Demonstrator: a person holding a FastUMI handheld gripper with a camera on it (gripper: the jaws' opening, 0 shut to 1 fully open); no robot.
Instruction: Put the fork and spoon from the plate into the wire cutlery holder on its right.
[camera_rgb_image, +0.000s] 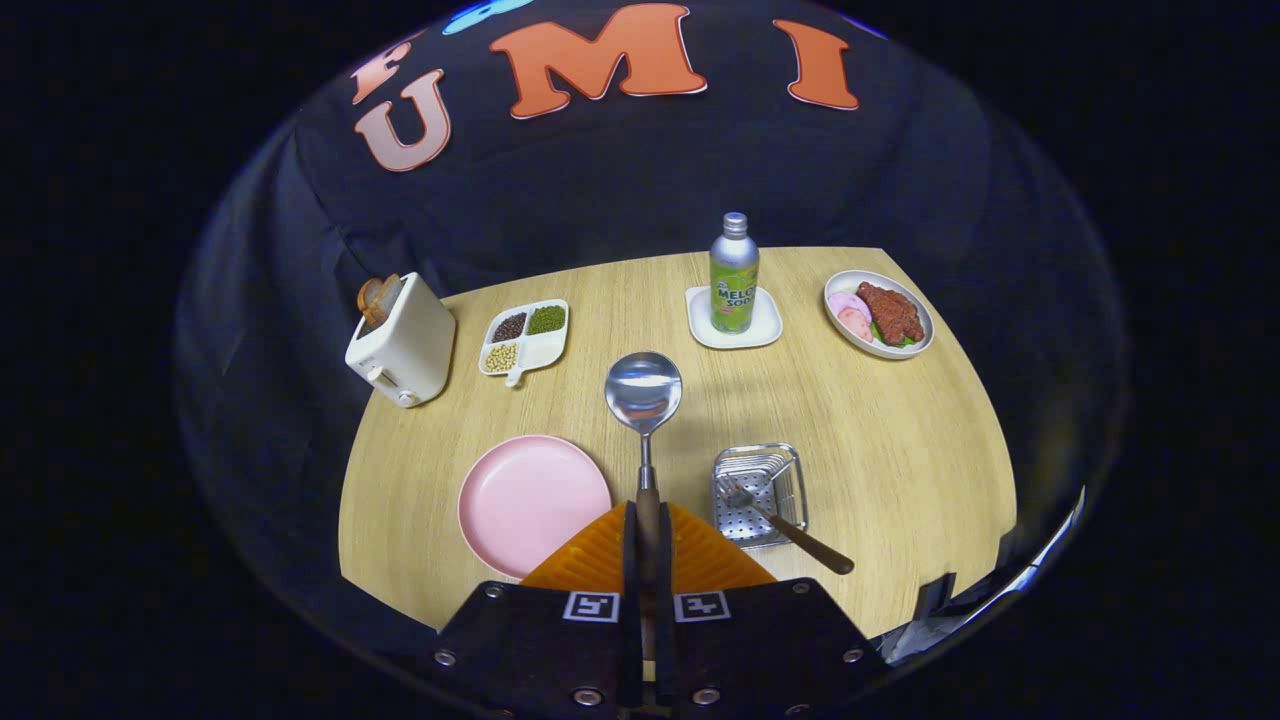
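Observation:
My gripper (647, 515) is shut on the spoon (644, 400), both fingers pressing its brown handle. The shiny bowl of the spoon sticks out ahead of the fingers, raised above the table. The pink plate (532, 503) lies bare just left of the fingers. The wire cutlery holder (760, 494) stands just right of them. In the holder rests the fork (785, 526), tines down inside and brown handle leaning out over the near right rim.
Across the round wooden table (900, 450) stand a white toaster (402, 343) with bread, a divided dish of beans (526, 337), a soda bottle (734, 273) on a white coaster, and a plate of meat (879, 313).

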